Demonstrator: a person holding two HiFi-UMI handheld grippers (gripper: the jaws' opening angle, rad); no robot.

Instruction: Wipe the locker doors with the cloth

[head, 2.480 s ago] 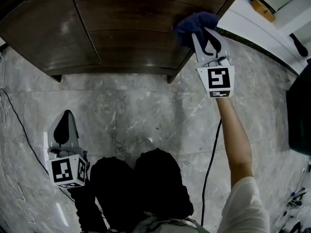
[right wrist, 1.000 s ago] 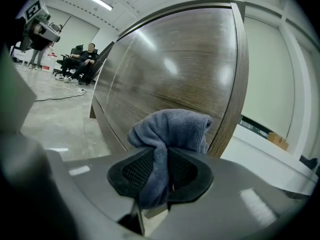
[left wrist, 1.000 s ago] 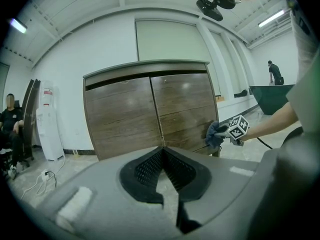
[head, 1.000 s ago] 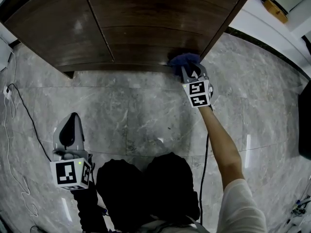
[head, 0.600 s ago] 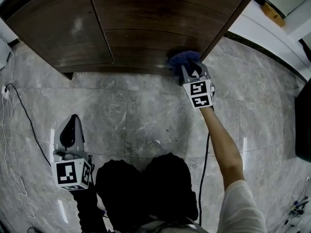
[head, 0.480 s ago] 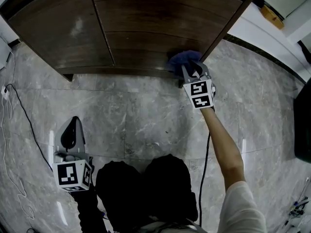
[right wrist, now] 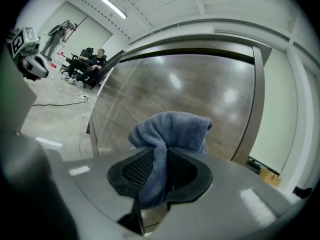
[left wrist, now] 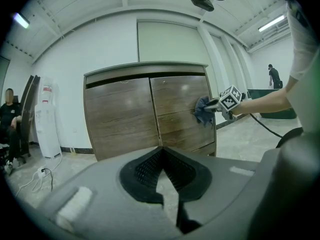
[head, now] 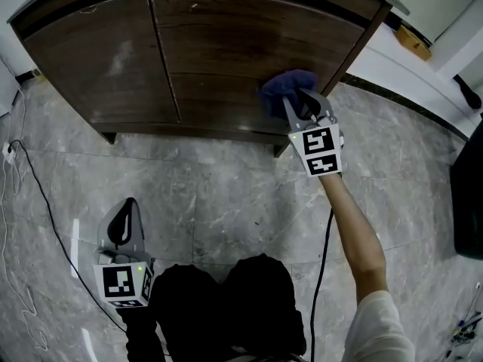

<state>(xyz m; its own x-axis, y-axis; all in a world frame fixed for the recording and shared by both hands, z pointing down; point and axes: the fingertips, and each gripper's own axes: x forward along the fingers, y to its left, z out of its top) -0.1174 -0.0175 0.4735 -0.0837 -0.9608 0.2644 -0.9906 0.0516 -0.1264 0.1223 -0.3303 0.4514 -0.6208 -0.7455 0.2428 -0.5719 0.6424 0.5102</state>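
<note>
Right gripper (head: 300, 105), upper right of centre, held blue cloth (head: 285, 87) clamped against right locker door (head: 241, 59); left gripper (head: 128, 210), lower left, was closed, empty.

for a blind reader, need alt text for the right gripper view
The right gripper is shut on a blue cloth, its bunched end at a dark wooden locker door. Far left, seated people and a grey floor.

Sliding the cloth (head: 286, 86) back up the right locker door (head: 241, 44) now, off the bottom edge it got dragged down to a second ago. Right gripper (head: 300, 104) lifting with it, roughly to mid-height.
</note>
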